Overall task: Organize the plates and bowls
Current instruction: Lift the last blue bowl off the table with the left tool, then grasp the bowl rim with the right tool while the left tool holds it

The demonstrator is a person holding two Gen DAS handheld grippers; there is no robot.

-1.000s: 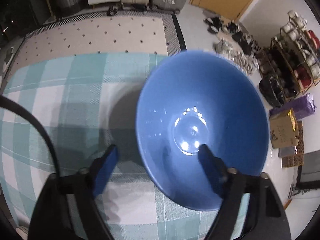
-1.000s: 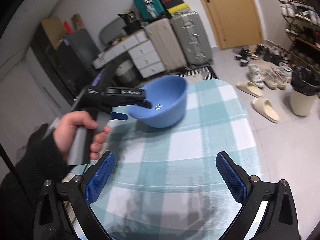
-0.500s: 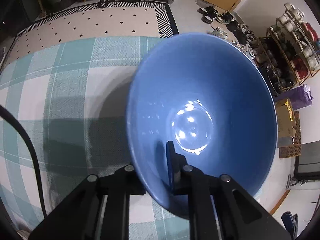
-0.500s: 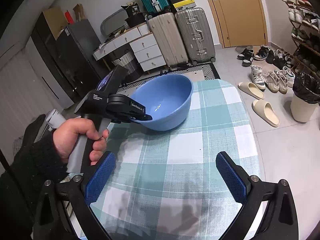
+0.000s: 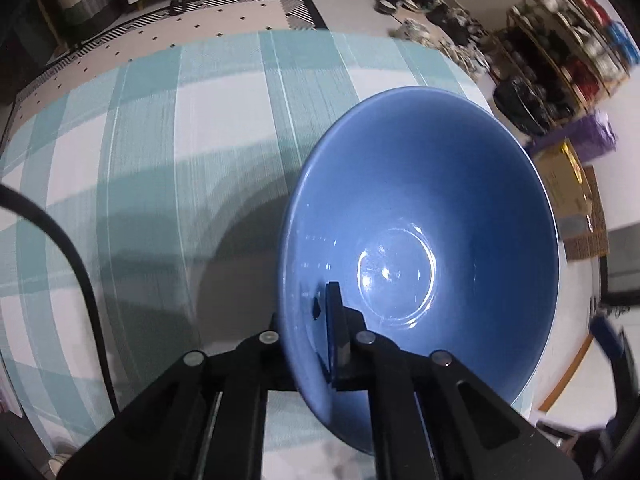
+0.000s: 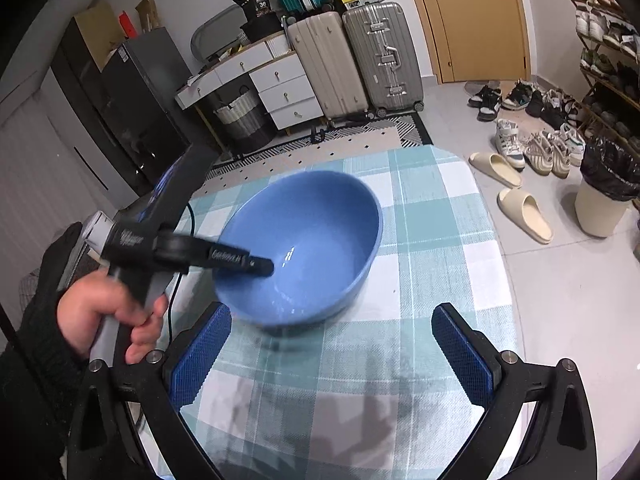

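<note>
We see one blue bowl (image 6: 304, 248), mouth tilted up, its rim clenched by our left hand-held gripper (image 5: 320, 320) above the checked worktop (image 6: 440, 280); our right hand-held gripper (image 6: 332, 344) gapes empty.

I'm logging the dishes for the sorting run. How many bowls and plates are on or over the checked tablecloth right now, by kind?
Blue bowl: 1, its rim held in the left gripper
Plates: 0 in view
Total: 1
</note>
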